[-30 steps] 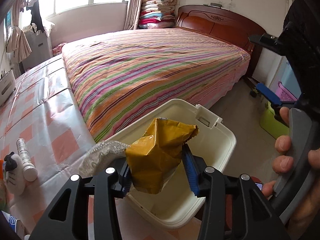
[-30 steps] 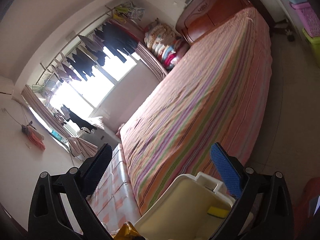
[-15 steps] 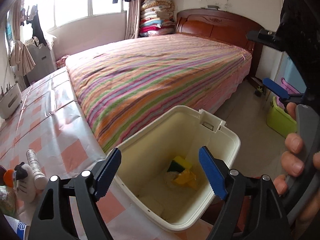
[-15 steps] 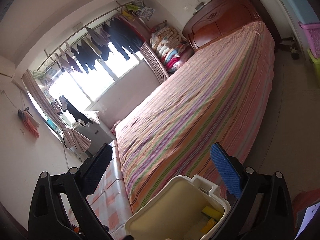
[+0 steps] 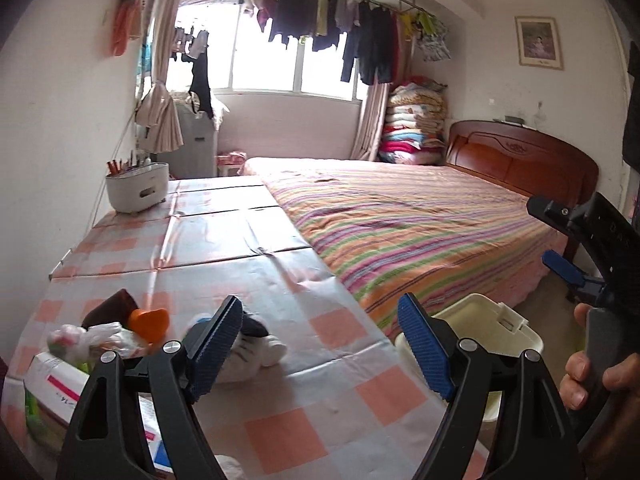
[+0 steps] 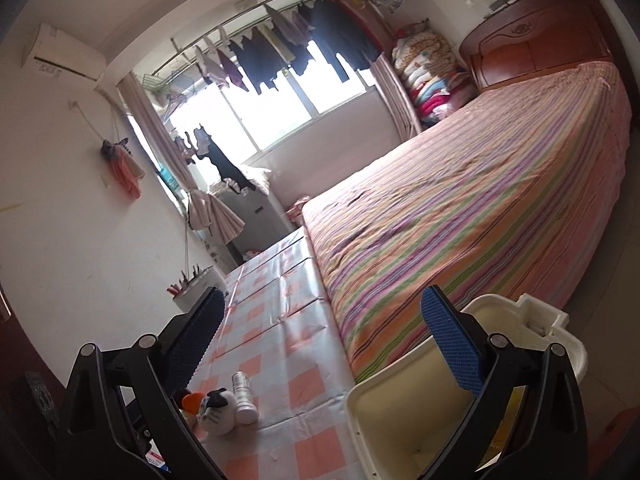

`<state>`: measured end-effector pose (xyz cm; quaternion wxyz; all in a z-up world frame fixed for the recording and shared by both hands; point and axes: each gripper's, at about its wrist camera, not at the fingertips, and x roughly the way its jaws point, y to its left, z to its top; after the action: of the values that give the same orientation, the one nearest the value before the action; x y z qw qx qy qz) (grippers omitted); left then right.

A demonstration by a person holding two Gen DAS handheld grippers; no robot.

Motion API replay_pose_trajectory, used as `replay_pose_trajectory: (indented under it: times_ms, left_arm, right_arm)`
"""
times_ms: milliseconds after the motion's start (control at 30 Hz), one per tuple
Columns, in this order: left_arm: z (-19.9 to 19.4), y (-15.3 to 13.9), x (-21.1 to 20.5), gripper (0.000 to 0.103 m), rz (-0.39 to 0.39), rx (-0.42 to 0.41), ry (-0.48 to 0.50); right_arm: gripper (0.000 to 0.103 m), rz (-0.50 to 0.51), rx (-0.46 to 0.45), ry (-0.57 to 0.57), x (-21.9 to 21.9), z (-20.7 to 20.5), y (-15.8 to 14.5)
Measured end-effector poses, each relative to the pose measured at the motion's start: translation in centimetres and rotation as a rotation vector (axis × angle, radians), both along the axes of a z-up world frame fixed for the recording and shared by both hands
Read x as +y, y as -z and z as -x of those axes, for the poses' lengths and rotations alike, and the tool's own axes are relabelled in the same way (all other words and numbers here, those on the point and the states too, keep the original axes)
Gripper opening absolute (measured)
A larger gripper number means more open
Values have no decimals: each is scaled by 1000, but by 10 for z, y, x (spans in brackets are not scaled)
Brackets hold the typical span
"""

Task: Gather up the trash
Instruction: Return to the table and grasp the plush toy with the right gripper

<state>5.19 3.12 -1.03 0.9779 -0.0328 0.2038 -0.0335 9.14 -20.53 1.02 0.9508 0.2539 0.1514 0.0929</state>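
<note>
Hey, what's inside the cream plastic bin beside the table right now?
The cream plastic bin shows a bare inner wall and something yellow low down; the right gripper's frame covers the rest of its bottom.

Left claw: black plastic arms, silver pivot screws, blue cross-hatched pads. Right claw looked the same; grey handle, faint white lettering on its black body.

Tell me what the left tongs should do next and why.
Probably swing left and down to the crumpled plastic bag on the table. The left tongs are open and empty, the bin sits at the table's right edge, and that bag looks like trash.
</note>
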Motion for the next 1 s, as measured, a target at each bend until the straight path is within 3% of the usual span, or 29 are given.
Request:
replay_pose_trajectory:
  times_ms: [433, 1000]
  left_arm:
    - [19, 11, 60, 78, -65, -11, -99]
    - [46, 13, 136, 78, -31, 19, -214]
  right_arm:
    - [97, 98, 63, -185, 68, -16, 19]
    - [97, 206, 196, -373, 158, -41, 48]
